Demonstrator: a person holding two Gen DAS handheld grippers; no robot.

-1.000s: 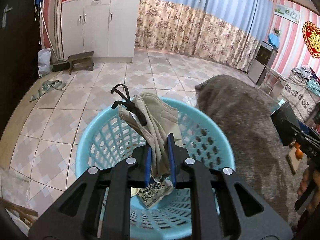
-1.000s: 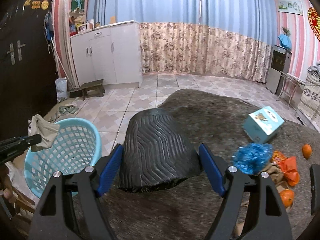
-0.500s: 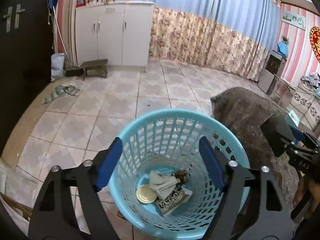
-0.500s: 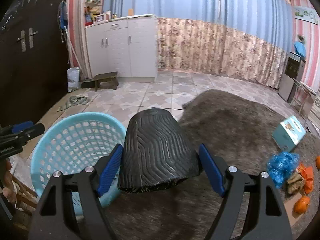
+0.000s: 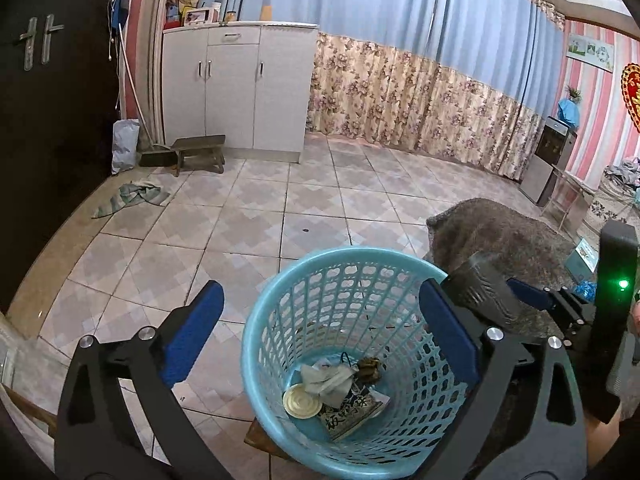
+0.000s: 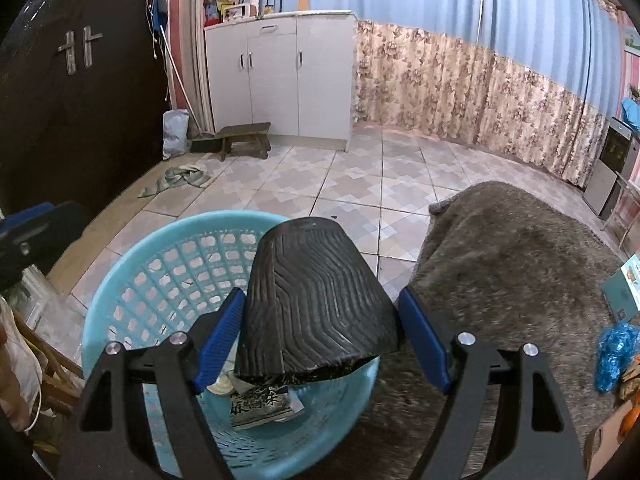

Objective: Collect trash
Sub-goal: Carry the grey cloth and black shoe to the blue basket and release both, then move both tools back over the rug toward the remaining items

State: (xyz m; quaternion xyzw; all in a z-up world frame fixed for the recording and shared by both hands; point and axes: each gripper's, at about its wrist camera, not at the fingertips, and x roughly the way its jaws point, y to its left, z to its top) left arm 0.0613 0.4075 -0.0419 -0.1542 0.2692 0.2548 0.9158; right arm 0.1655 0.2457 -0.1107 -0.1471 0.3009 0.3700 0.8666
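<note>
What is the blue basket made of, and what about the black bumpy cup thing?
The blue basket looks like smooth moulded plastic: its wall is a regular grid of holes under a thick rolled rim. The black cup seems to be ridged paper or foam, matte, with pressed zigzag grooves; which of the two is hard to tell.

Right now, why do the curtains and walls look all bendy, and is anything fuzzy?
Left wrist view: the fisheye lens bows the curtain and leaves dark corners; the blue basket looks sharp, and a green light glares at the right edge. Right wrist view: same bending; the grey rug is smeared near the bottom, while the black cup between the fingers stays crisp.
</note>
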